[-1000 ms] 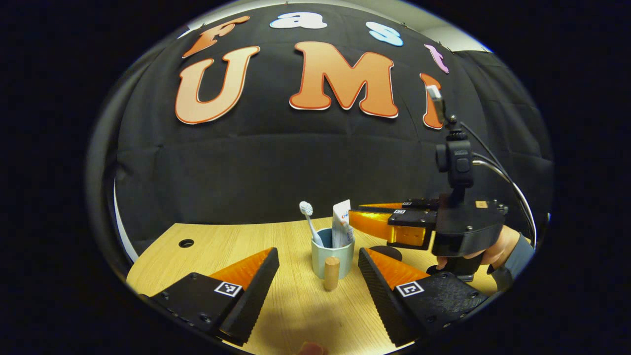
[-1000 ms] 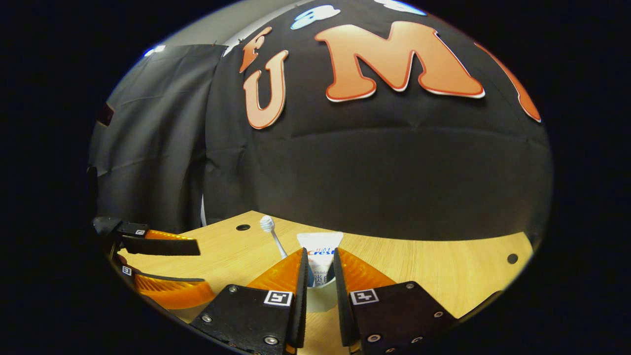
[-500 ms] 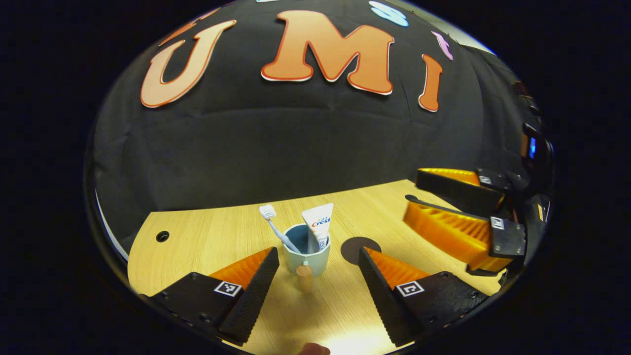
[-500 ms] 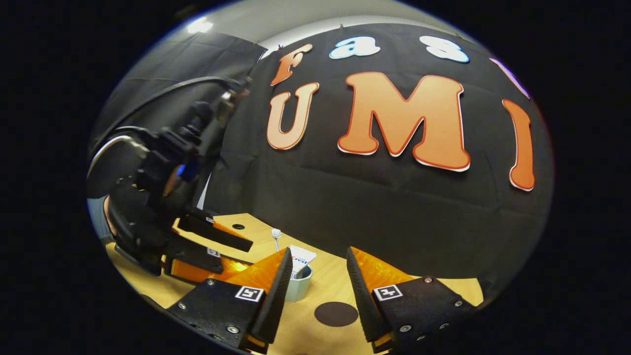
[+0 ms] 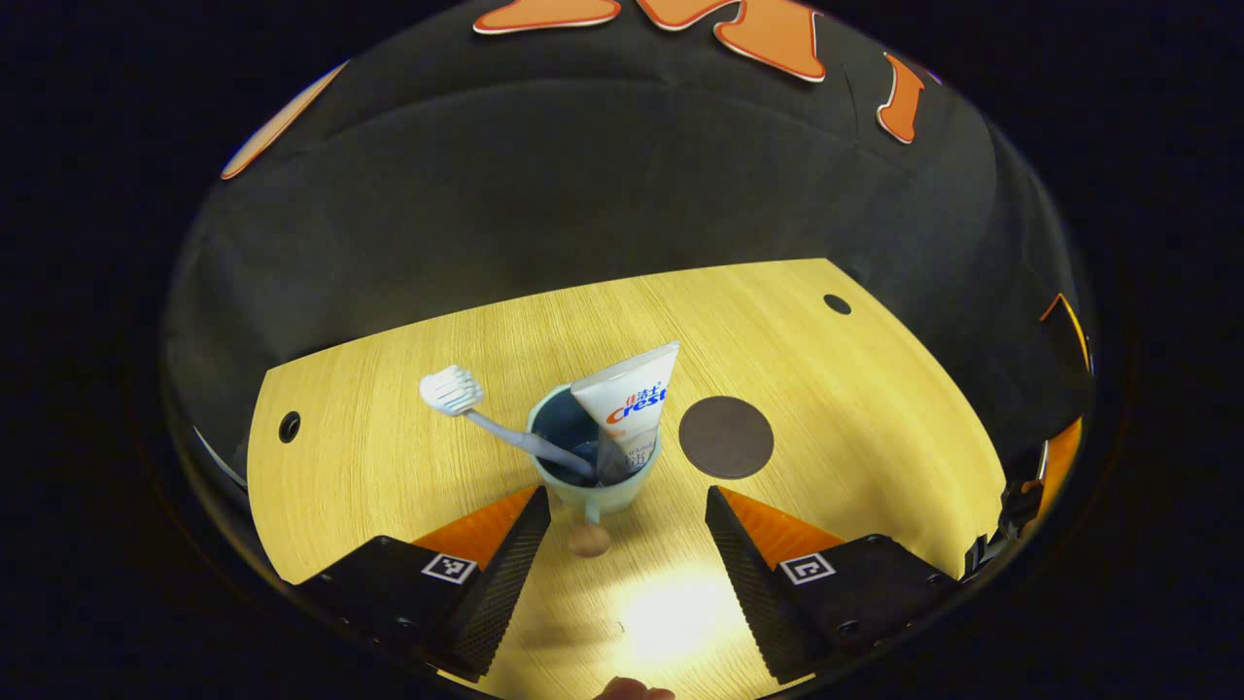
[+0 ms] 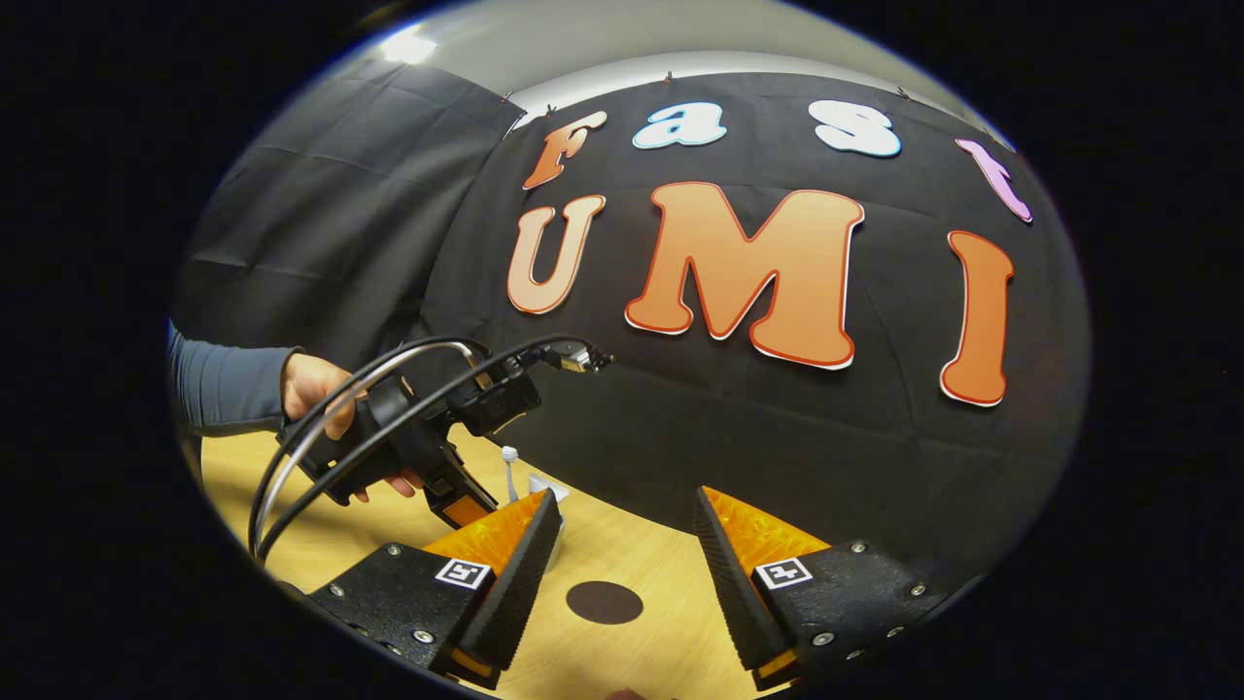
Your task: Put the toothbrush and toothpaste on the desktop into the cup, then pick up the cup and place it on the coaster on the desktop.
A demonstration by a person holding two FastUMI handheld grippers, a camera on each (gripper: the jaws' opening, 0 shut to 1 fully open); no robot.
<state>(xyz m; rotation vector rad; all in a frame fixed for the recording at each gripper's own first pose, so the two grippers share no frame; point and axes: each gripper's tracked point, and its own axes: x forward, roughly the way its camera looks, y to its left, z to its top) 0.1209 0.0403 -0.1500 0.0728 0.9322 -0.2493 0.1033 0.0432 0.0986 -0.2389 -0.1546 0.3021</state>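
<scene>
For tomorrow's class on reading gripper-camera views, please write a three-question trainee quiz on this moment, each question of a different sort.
1. True or false: the white-headed toothbrush and the white toothpaste tube stand inside the pale blue cup.
2. Where is the cup relative to the dark round coaster? A on it; B beside it on the wooden desktop; C lifted in the air.
3. Fill in: the left gripper has its jaws ____ around the cup's wooden handle.

Key: 1 true; 2 B; 3 open, not touching.

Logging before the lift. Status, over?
Left gripper open near cup. Right gripper open. Toothbrush, toothpaste in cup. Coaster bare.
</scene>
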